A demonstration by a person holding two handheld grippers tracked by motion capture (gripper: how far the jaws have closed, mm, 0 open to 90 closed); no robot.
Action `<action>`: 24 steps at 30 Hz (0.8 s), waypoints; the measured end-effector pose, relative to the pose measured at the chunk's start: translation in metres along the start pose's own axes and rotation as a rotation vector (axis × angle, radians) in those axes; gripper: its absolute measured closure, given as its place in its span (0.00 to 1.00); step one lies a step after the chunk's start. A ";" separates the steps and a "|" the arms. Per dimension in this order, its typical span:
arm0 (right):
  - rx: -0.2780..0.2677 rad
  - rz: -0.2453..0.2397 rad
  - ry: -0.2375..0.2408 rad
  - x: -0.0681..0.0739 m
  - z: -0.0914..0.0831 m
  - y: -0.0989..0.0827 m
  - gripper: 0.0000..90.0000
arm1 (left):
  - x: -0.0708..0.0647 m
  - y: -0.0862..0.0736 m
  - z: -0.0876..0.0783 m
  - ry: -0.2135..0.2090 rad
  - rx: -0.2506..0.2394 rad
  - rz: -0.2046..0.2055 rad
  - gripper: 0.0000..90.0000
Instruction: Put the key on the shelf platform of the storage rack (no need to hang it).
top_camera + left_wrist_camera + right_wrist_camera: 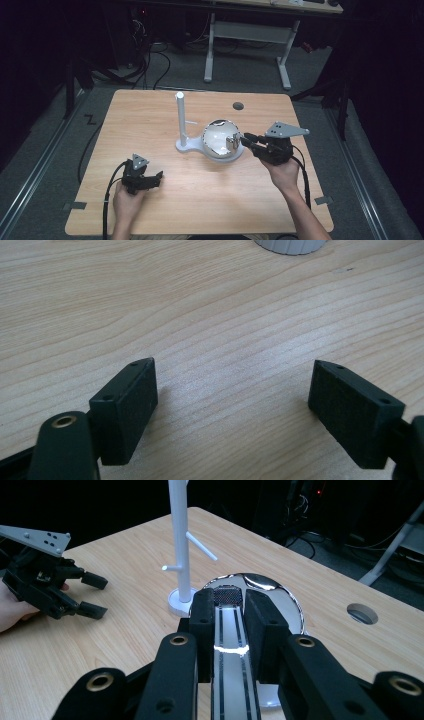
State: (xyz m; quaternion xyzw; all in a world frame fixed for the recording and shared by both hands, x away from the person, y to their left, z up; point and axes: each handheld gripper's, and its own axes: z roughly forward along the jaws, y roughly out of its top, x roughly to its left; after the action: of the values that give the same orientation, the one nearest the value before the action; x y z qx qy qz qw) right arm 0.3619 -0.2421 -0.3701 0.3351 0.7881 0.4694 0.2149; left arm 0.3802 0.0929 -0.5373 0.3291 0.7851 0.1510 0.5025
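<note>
right tongs (227, 625) clamped on flat handle of shiny ladle (221, 140) | bowl beside white stand (181, 122) on tabletop (200, 200) | left tongs (235, 400) wide, empty | risk: slick handle twists, bowl knocks stand over

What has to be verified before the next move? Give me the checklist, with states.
1. The right tongs are shut on the handle of the steel mug: ok.
2. The handle runs straight between the pads: ok.
3. The left tongs are open, hold nothing and are away from the mug: ok.
4. The white peg stand is upright, with its pegs free: ok.
5. The mug is off the table: cannot tell.
</note>
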 end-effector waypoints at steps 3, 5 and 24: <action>0.006 0.001 0.002 -0.001 0.004 0.004 0.84 | 0.000 0.000 0.000 0.000 0.000 0.001 0.22; 0.005 0.005 0.005 -0.002 0.008 0.006 0.84 | 0.000 0.000 0.000 0.000 0.000 0.001 0.22; 0.062 0.053 -0.017 -0.018 0.040 0.005 0.84 | 0.000 0.000 0.000 0.000 0.000 0.000 0.22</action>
State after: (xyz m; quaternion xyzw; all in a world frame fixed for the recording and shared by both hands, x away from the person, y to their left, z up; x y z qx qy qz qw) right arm 0.4015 -0.2298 -0.3839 0.3663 0.7914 0.4472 0.1986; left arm 0.3802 0.0929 -0.5373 0.3292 0.7850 0.1511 0.5025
